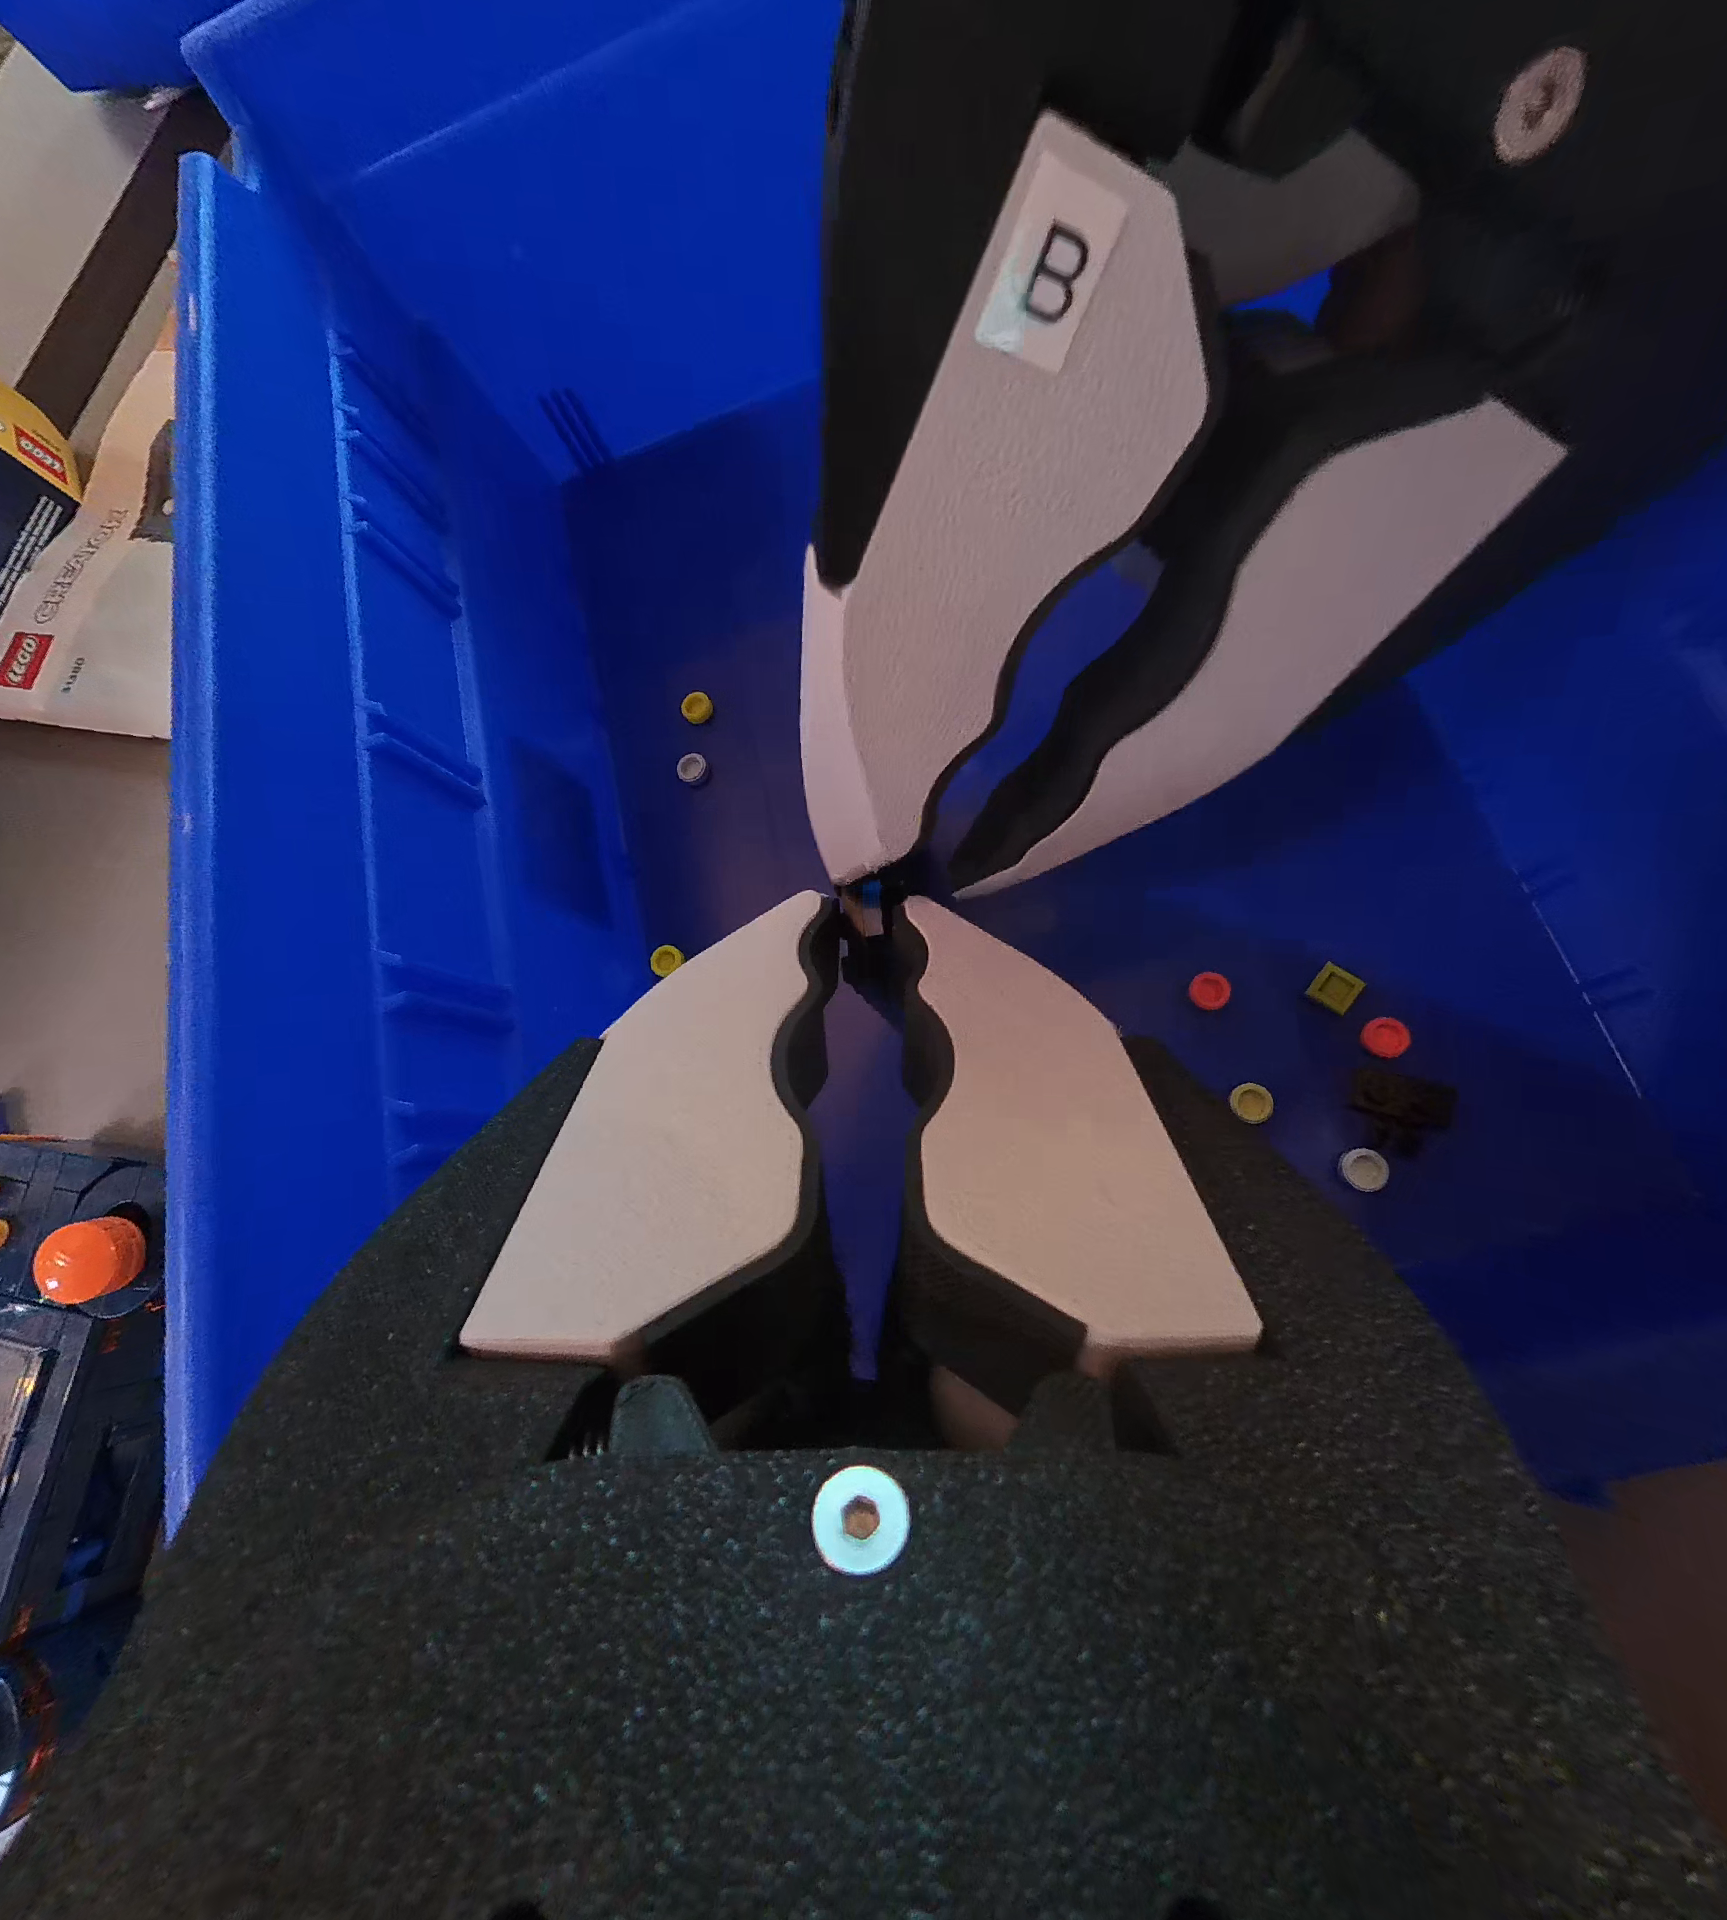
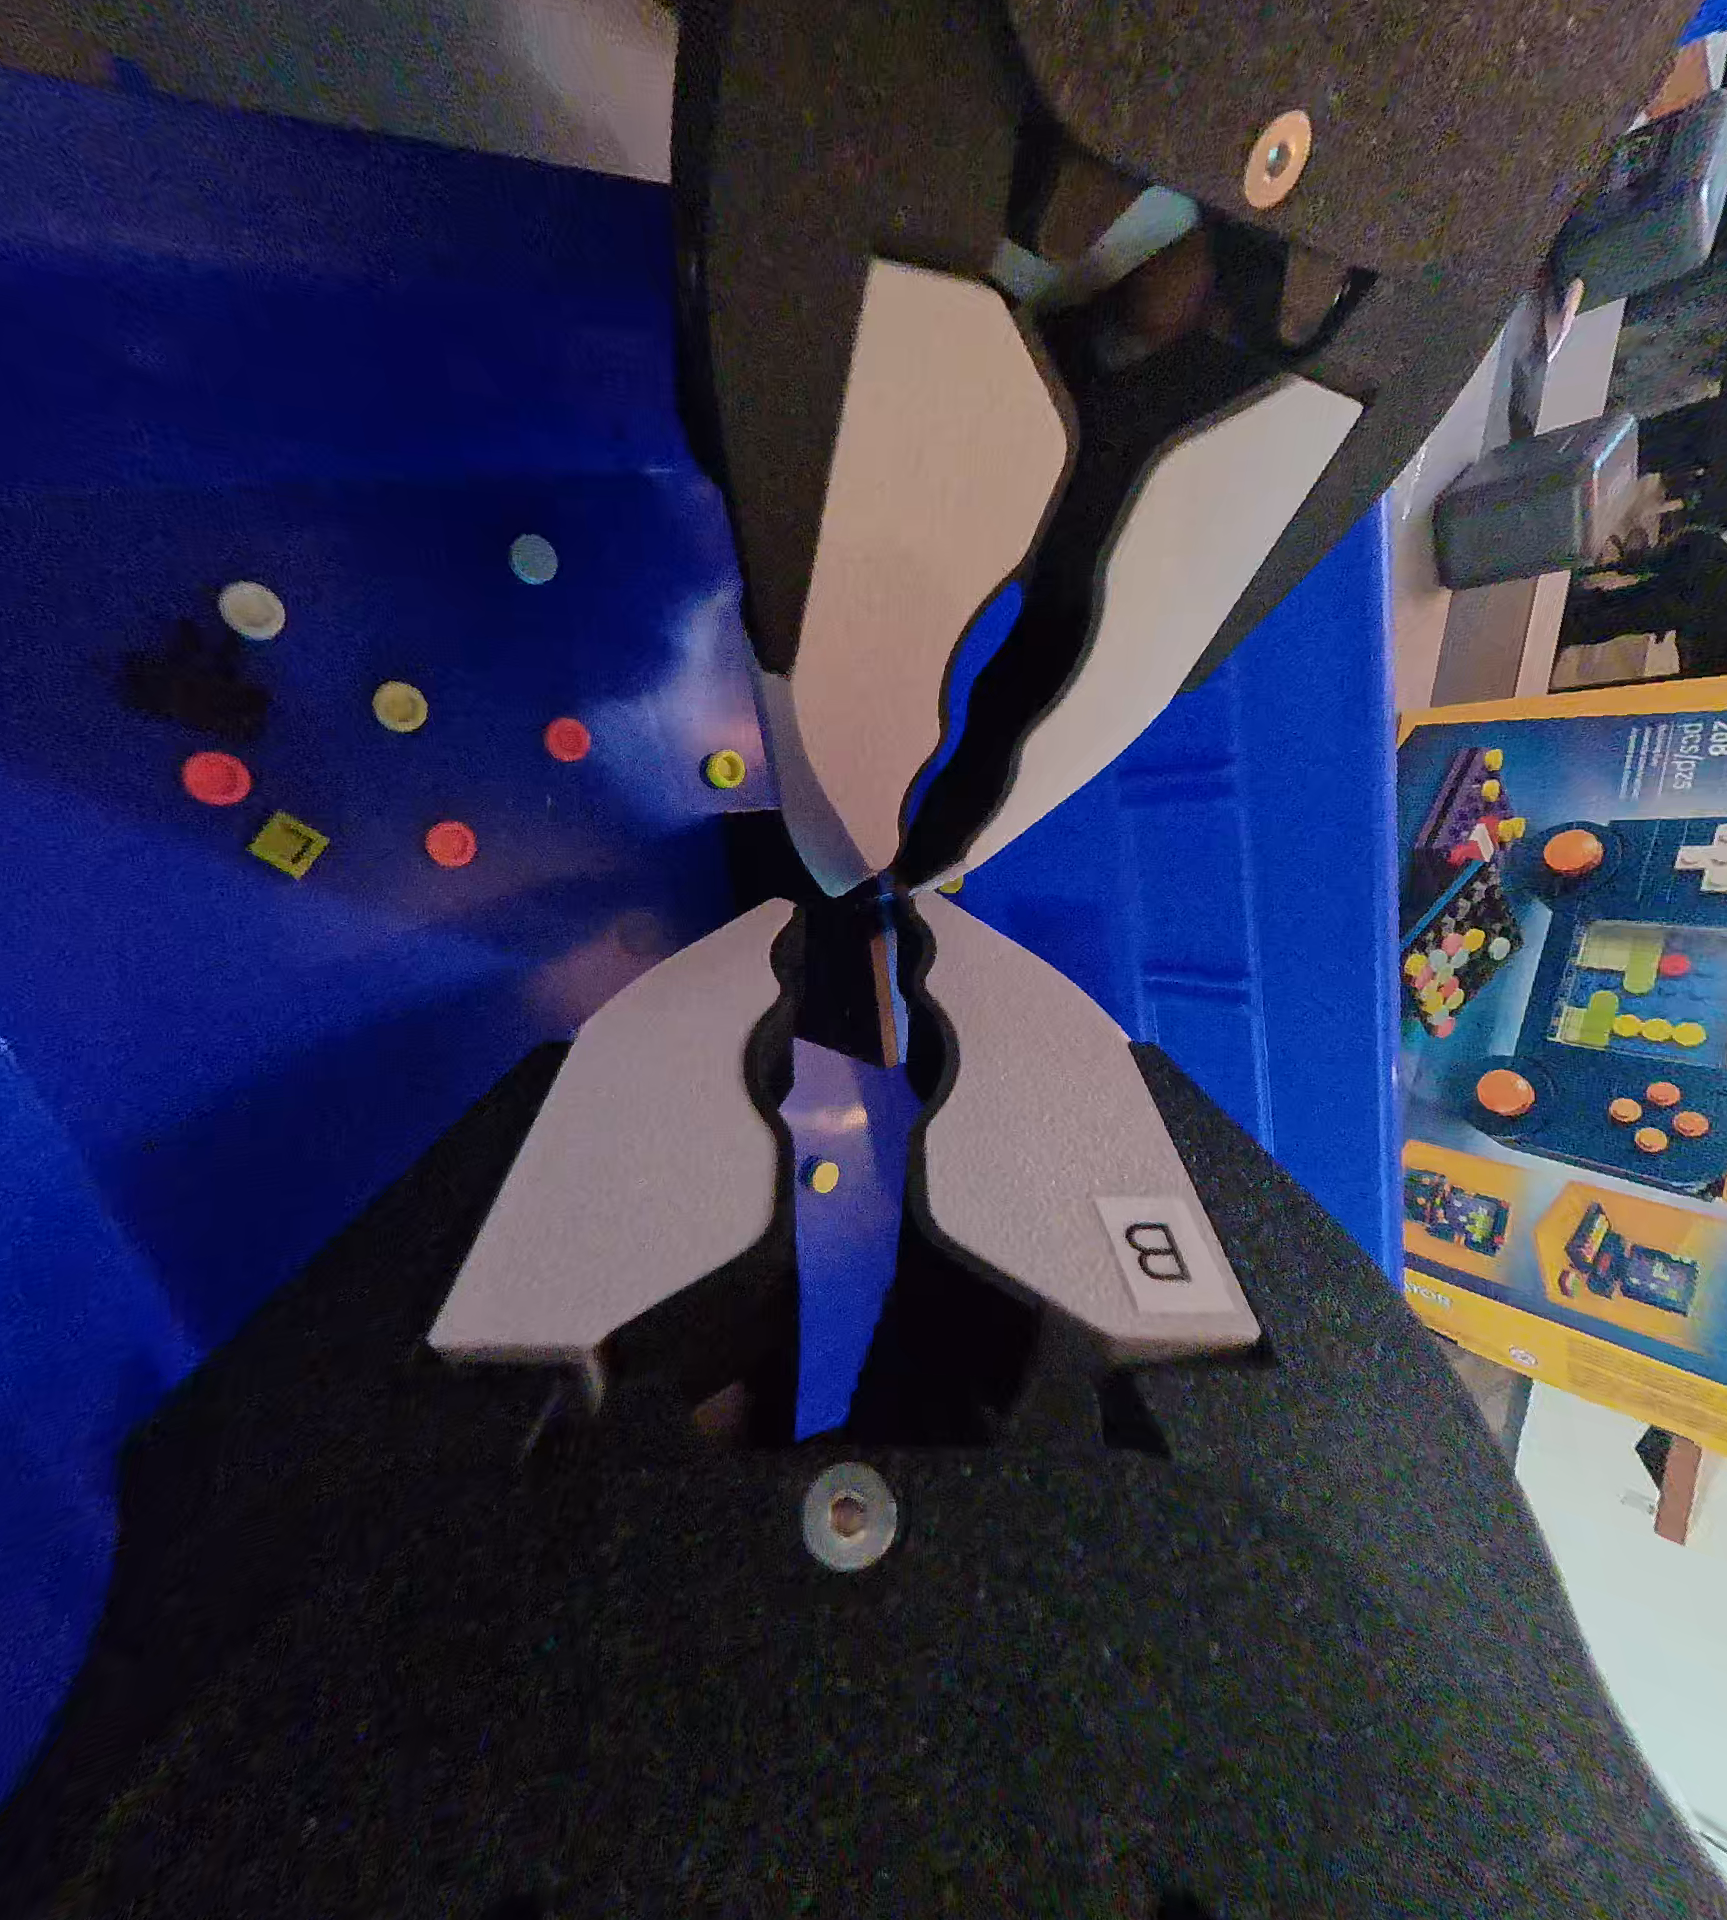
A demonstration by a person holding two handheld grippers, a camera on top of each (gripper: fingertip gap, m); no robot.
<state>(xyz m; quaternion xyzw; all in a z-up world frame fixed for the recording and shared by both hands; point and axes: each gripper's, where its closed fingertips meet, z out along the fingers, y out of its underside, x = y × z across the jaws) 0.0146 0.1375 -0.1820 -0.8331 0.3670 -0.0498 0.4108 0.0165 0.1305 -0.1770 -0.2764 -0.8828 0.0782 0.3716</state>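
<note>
Both grippers meet tip to tip inside a blue plastic bin (image 1: 267, 727). My left gripper (image 1: 869, 914) is shut on a small black and blue brick piece (image 1: 867, 923). My right gripper (image 2: 854, 914), which has a sticker on one finger, is closed on the same small piece (image 2: 843, 987) from the opposite side. In the left wrist view the right gripper (image 1: 911, 878) comes down from the top. In the right wrist view the left gripper (image 2: 880, 878) comes down from the top. The fingers hide most of the piece.
Loose small pieces lie on the bin floor: red rounds (image 1: 1209, 989), a yellow square (image 1: 1335, 987), a black plate (image 1: 1399, 1107), a grey round (image 1: 1363, 1169) and yellow rounds (image 1: 697, 708). A brick-built console model (image 1: 17, 1299), a booklet (image 1: 80, 623) and a toy box (image 2: 1607, 1018) sit outside the bin.
</note>
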